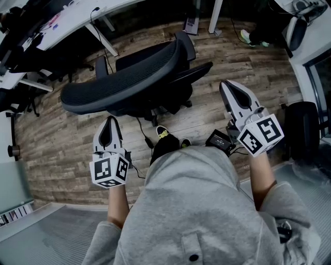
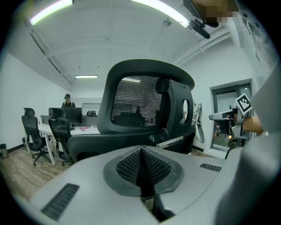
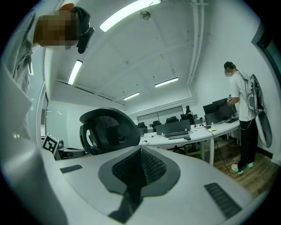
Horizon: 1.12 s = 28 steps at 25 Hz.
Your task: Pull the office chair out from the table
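Standing on the wood floor (image 1: 62, 150) apart from the desk (image 1: 77, 18), office chair (image 1: 155, 64) has its backrest (image 1: 119, 85) toward the person (image 1: 191, 207). Left claw (image 1: 109, 122) and right claw (image 1: 226, 87) both fully closed, nothing held, near the backrest, not touching

Grey sweatshirt (image 1: 191, 196), sleeves (image 1: 101, 242) pushed up; left gripper (image 1: 109, 122) and right gripper (image 1: 226, 84): pale grey shells (image 1: 247, 106), black mesh pads (image 2: 151, 166), black-and-white marker cubes (image 1: 261, 134).

Black mesh-backed office chair (image 1: 135, 77) stands upright on the wood floor, apart from the white table (image 1: 77, 15)
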Each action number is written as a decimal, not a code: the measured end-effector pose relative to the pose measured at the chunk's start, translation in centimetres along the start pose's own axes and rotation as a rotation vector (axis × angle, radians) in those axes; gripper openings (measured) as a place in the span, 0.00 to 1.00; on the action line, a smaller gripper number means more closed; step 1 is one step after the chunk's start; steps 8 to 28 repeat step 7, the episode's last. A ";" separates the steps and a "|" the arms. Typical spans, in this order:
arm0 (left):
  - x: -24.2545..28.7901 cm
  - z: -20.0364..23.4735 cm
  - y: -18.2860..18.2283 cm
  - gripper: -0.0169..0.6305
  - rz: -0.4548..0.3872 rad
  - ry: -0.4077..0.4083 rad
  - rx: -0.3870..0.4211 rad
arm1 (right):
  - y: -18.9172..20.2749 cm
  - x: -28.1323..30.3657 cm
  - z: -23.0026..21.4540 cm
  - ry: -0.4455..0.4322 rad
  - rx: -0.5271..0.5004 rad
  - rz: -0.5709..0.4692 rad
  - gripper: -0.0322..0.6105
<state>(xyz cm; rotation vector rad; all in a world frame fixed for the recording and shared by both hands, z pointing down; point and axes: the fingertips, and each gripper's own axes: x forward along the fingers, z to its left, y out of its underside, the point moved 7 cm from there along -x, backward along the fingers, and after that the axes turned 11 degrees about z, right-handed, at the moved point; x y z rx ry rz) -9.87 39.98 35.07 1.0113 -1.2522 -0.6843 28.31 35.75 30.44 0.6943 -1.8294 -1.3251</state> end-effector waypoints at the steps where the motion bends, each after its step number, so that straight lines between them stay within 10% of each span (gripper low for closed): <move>1: 0.0 -0.1 0.0 0.04 0.002 0.002 -0.001 | 0.0 0.0 0.0 -0.002 -0.003 0.002 0.10; 28: 0.0 -0.6 0.2 0.04 0.013 0.017 -0.003 | 0.1 0.0 0.0 -0.020 -0.032 0.014 0.10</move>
